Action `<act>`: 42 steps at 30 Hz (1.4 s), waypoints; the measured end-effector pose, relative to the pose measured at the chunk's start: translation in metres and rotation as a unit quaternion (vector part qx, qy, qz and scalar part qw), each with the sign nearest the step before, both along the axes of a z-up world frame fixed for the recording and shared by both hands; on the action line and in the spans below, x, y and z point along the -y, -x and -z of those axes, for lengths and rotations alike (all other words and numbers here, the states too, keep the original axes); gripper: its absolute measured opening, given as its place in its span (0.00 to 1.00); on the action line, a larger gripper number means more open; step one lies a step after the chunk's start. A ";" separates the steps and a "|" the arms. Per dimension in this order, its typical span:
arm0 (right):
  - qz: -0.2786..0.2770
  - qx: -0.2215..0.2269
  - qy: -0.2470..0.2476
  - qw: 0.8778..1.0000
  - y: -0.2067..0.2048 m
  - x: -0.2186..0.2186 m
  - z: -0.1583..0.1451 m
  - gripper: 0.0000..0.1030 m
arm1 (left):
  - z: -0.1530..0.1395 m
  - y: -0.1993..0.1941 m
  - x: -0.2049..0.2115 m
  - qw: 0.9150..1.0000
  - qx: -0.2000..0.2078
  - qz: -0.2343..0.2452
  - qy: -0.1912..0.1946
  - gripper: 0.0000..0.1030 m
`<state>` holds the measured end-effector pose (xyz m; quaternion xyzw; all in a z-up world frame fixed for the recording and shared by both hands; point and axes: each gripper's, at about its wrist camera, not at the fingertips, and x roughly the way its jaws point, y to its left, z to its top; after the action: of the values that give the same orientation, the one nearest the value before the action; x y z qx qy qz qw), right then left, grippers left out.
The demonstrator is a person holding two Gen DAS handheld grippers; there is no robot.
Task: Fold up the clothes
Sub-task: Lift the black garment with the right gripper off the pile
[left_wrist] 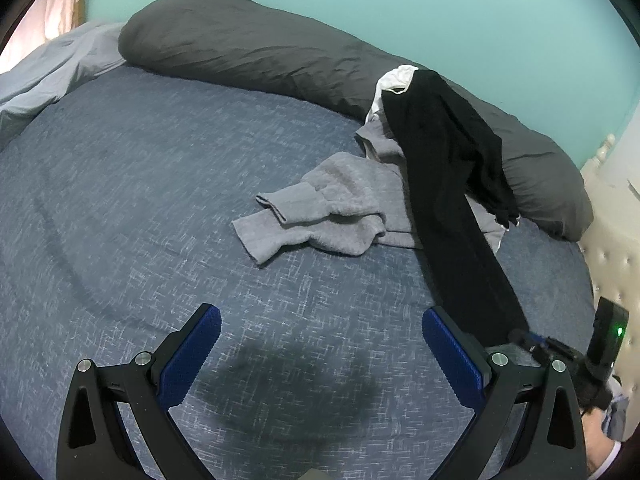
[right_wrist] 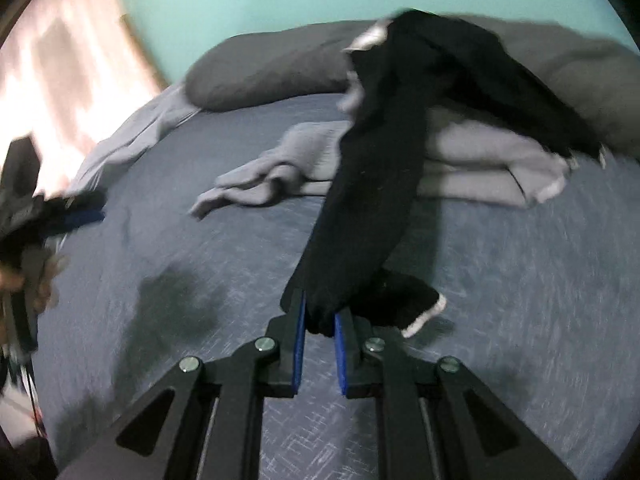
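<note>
Black garment (right_wrist: 372, 184) stretches from pile into pinching right claw (right_wrist: 320, 320).

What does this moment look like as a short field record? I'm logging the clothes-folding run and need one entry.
surface: bed with blue cover
right gripper: shut on the end of the black garment
black garment: stretched from the clothes pile toward the right gripper
left gripper: open, nothing between its pads, above bare cover
grey garment: crumpled, partly under the black one
pillow: dark grey, behind the pile
</note>
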<state>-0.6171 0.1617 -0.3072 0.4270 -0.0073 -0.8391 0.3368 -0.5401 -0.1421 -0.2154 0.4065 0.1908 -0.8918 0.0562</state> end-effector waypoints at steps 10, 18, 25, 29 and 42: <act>0.073 -0.018 -0.015 0.997 0.027 -0.015 -0.017 0.36 | 0.016 0.005 0.003 1.000 0.011 -0.002 -0.004 1.00; 0.106 0.069 -0.019 0.992 0.094 -0.001 0.028 0.70 | 0.024 0.006 -0.001 1.000 0.015 0.007 -0.006 1.00; 0.125 0.117 -0.043 0.984 0.137 0.010 0.055 0.52 | 0.033 0.007 0.001 1.000 0.017 0.005 -0.004 1.00; 0.114 0.119 -0.043 0.985 0.133 0.013 0.062 0.14 | 0.035 0.003 0.002 1.000 0.018 0.006 -0.005 1.00; 0.020 0.023 0.041 0.999 0.046 0.014 -0.008 0.06 | 0.013 -0.041 -0.002 1.000 -0.009 0.007 0.005 1.00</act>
<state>-0.6631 0.1475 -0.2993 0.4322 -0.0582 -0.8345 0.3368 -0.4994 -0.1402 -0.2284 0.3990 0.1835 -0.8970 0.0502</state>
